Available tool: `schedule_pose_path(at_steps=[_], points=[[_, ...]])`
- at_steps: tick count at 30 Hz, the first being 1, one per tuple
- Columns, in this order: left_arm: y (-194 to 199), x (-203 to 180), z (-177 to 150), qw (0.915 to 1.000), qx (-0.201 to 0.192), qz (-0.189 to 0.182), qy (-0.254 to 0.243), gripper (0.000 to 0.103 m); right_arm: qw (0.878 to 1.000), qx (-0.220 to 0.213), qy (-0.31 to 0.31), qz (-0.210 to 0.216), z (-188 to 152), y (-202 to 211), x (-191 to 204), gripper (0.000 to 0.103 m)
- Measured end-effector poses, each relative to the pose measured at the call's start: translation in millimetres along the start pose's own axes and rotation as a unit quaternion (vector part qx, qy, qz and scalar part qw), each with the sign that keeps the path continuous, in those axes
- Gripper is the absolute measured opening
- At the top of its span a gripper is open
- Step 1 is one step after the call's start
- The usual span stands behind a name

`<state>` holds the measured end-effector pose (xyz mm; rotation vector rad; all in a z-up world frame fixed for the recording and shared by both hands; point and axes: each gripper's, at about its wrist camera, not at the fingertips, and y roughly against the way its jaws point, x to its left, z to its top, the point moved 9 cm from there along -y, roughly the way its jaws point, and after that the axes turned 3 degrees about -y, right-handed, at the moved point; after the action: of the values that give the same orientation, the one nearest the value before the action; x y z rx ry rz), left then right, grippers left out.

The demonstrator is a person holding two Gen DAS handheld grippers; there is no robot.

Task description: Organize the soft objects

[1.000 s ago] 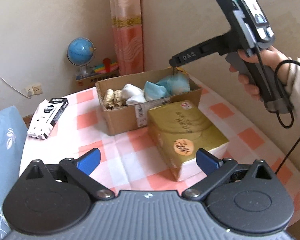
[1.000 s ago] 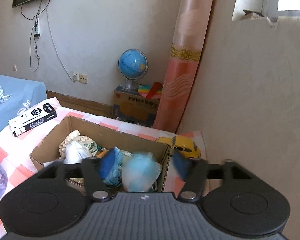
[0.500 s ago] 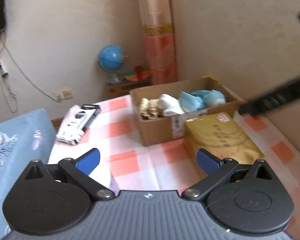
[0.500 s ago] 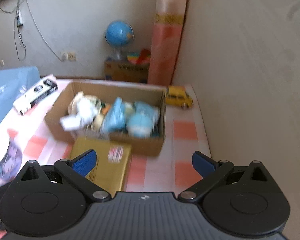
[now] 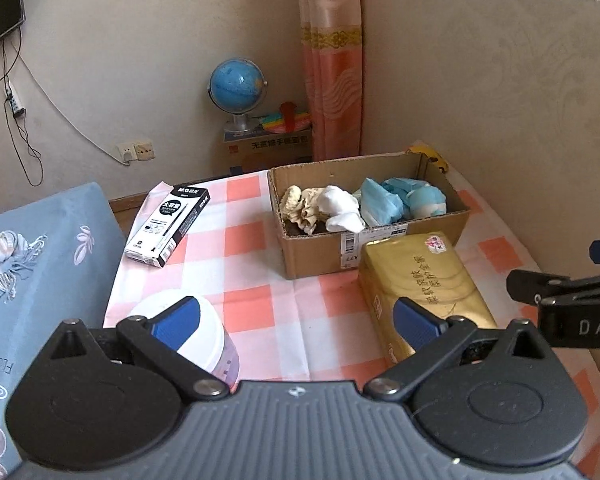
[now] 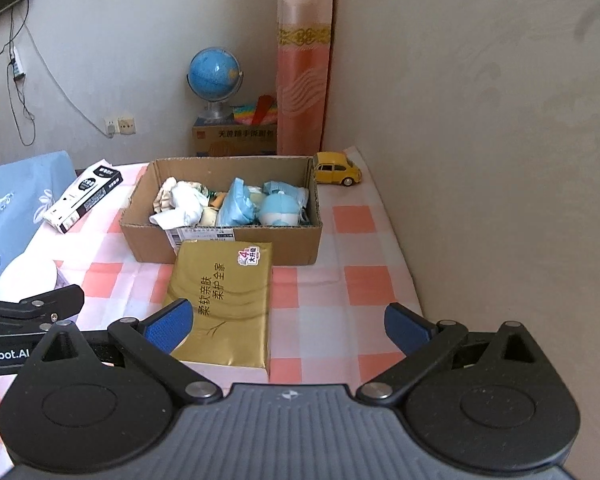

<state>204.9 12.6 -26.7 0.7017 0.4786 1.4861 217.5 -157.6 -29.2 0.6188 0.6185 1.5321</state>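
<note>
An open cardboard box (image 5: 312, 258) (image 6: 228, 246) stands on the checked table. It holds soft things: cream and white cloths (image 5: 332, 208) (image 6: 178, 202) at its left, blue soft items (image 5: 400, 202) (image 6: 260, 204) at its right. A gold tissue pack (image 5: 428, 284) (image 6: 228, 300) lies in front of the box. My left gripper (image 5: 296, 322) is open and empty, well back from the box. My right gripper (image 6: 286, 326) is open and empty, above the pack's near end. Each gripper shows at the edge of the other's view.
A black-and-white carton (image 5: 168, 220) (image 6: 84, 196) lies left of the box. A white-lidded tub (image 5: 198, 334) (image 6: 26, 276) stands at the near left. A yellow toy car (image 6: 337, 168) sits by the wall behind the box. A blue bed (image 5: 28, 264) borders the table's left.
The right gripper let the blue soft item go into the box, opened and pulled back toward the near edge. The left gripper also drew back and turned left.
</note>
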Motion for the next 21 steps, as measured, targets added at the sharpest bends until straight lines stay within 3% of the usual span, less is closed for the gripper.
schedule_pose_path(at_steps=[21], points=[[10.4, -2.8, 8.0, 1.0, -0.003, 0.004, 0.004, 0.102, 1.0, -0.015, -0.008, 0.002, 2.1, 10.1, -4.7, 0.103]])
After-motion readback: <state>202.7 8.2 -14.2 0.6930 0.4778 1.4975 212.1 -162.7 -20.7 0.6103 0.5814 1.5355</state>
